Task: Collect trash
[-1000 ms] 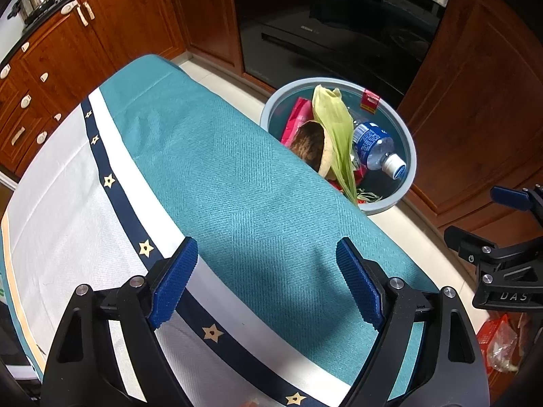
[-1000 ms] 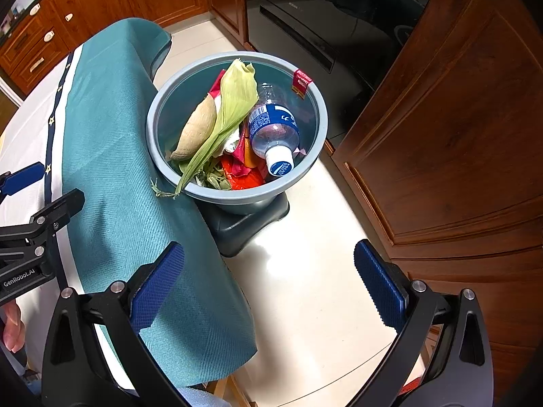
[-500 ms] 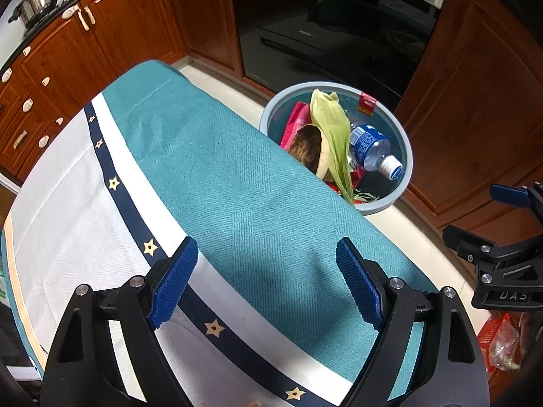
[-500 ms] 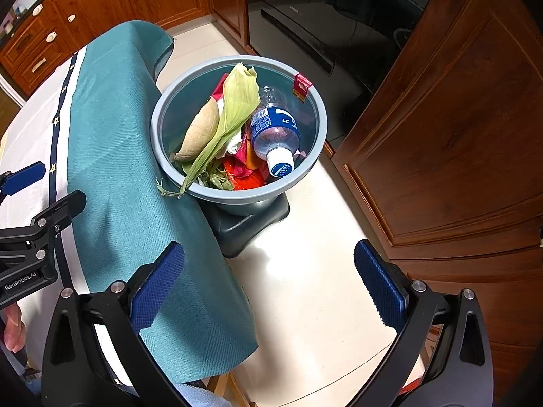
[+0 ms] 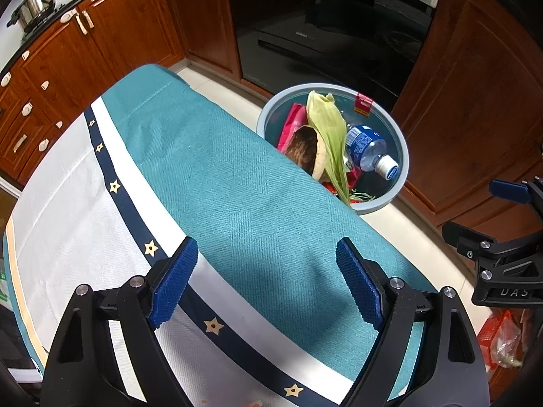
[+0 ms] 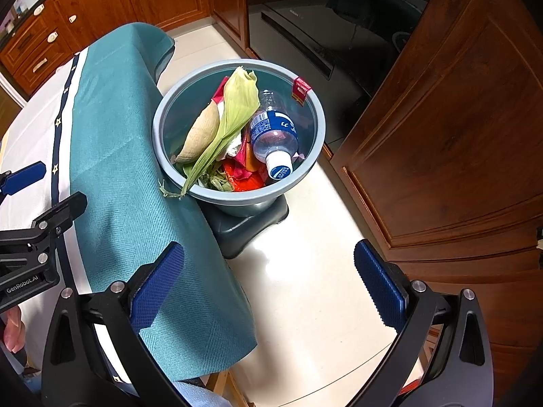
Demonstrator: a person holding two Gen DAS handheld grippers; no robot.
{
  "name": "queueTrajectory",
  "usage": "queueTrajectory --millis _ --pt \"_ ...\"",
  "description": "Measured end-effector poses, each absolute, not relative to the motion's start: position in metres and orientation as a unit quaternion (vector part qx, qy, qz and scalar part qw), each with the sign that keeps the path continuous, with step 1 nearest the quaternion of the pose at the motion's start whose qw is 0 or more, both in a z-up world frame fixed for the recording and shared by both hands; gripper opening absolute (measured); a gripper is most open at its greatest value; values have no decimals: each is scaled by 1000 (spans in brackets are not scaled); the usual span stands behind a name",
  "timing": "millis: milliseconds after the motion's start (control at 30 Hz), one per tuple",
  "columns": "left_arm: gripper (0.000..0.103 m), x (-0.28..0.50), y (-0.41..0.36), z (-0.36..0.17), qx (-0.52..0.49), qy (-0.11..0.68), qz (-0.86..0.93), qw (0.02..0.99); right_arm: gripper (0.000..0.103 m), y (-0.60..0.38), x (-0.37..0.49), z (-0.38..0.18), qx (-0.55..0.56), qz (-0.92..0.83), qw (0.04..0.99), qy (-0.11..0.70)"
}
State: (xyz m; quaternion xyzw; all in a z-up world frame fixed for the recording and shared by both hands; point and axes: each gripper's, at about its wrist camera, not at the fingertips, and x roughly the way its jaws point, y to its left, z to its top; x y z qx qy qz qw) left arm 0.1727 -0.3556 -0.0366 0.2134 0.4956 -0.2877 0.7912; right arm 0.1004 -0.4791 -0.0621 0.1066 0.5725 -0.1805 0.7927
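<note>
A grey-blue waste bin point(image 6: 237, 200) stands on the floor beside the table. In it lie a corn husk point(image 6: 237, 105), a plastic bottle point(image 6: 275, 135) with a white cap, a brown peel and red wrappers. The same bin point(image 5: 400, 156) shows past the table edge in the left wrist view. My left gripper point(image 5: 268, 285) hangs open over the teal tablecloth point(image 5: 237, 186), nothing between its blue pads. My right gripper point(image 6: 268, 285) stands open above the floor beside the table, below the bin in its view, and holds nothing.
Wooden cabinets point(image 6: 458, 118) and a dark oven front point(image 5: 322, 34) ring the floor. A dark stool base point(image 6: 247, 227) sits under the bin. A clear bag with red contents point(image 5: 499, 335) lies on the floor at the lower right. A pot point(image 5: 34, 3) stands on the counter.
</note>
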Motion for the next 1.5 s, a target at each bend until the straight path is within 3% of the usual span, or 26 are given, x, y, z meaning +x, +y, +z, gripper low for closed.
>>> queueTrajectory --millis 1500 --pt "87 171 -353 -32 220 493 -284 793 97 -476 103 -54 96 -179 798 568"
